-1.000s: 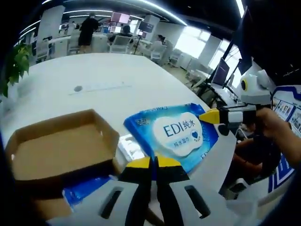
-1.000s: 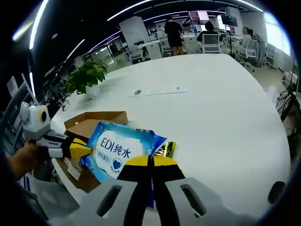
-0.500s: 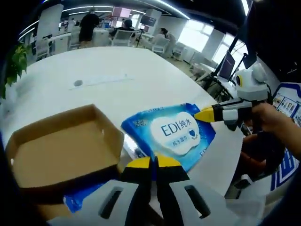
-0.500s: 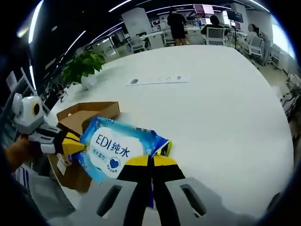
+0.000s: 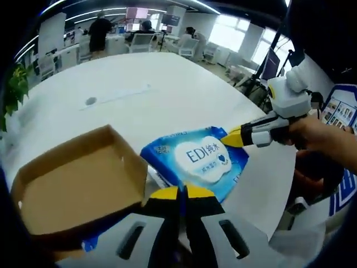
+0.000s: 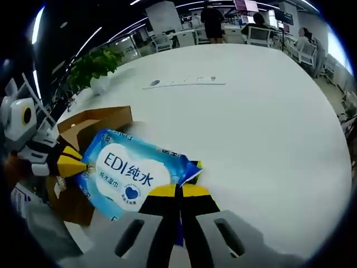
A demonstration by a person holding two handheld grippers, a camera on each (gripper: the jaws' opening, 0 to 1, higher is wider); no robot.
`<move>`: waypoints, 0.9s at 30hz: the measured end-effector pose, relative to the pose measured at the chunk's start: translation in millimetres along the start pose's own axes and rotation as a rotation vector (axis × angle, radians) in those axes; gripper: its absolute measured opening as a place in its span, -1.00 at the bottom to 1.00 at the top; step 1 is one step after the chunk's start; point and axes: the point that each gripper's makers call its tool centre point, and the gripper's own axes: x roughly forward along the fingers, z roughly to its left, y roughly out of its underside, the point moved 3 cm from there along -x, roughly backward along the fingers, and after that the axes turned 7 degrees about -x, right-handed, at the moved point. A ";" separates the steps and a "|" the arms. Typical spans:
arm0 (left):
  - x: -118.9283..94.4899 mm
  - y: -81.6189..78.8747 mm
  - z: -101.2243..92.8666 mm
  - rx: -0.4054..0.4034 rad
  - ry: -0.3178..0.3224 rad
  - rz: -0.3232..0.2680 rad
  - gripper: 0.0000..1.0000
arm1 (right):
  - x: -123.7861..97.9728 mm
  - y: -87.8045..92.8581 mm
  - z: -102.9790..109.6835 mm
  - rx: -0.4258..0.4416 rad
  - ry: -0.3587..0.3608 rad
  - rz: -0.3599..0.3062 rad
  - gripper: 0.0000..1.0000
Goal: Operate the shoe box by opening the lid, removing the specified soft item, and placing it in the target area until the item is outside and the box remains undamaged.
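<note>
White table [image 6: 268,111] carries the open box [image 5: 72,178]. Both grippers, left [image 5: 182,194] and right [image 6: 178,191], pinch opposite ends of the wipes pack [image 5: 195,162], held just beside the box.

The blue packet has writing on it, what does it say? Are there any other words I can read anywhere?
"EDI纯水": big blue letters on the white label of the blue wipes packet, held between the left tool and the right tool.
A blue heart sign sits under those letters on the same label.
The smaller line on the label is too blurred to read.
The small white print on the packet's blue edge is too small to read.
The cardboard shoe box has no writing.
</note>
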 end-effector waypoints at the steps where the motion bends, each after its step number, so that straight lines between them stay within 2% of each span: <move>1: 0.1 -0.1 -0.3 0.000 0.001 0.000 -1.00 | 2.3 0.8 -0.8 0.005 0.003 -0.001 -1.00; 14: 4.8 4.8 2.6 0.009 -0.012 0.017 -1.00 | 19.2 7.7 -2.1 0.008 0.045 0.011 -1.00; 18: 4.7 2.7 2.5 0.015 -0.021 0.006 -1.00 | 19.2 7.0 -3.7 0.014 0.070 0.005 -1.00; 21: 1.2 1.3 1.7 0.029 -0.012 -0.009 -1.00 | 18.3 4.1 -5.0 0.017 0.086 -0.009 -1.00; 22: -1.6 0.9 -0.8 0.003 0.005 -0.008 -1.00 | 18.9 -0.6 -1.7 0.047 0.071 -0.033 -1.00; 23: -3.0 0.6 -0.7 0.011 0.004 -0.010 -1.00 | 18.5 2.3 -4.0 0.007 0.086 -0.003 -1.00; 24: -4.9 -0.9 -0.5 0.029 -0.003 -0.022 -1.00 | 19.3 2.5 -3.0 -0.004 0.089 -0.005 -1.00; 27: -10.7 0.2 0.0 0.037 0.001 -0.027 -1.00 | 18.5 2.8 -3.2 0.008 0.095 -0.006 -1.00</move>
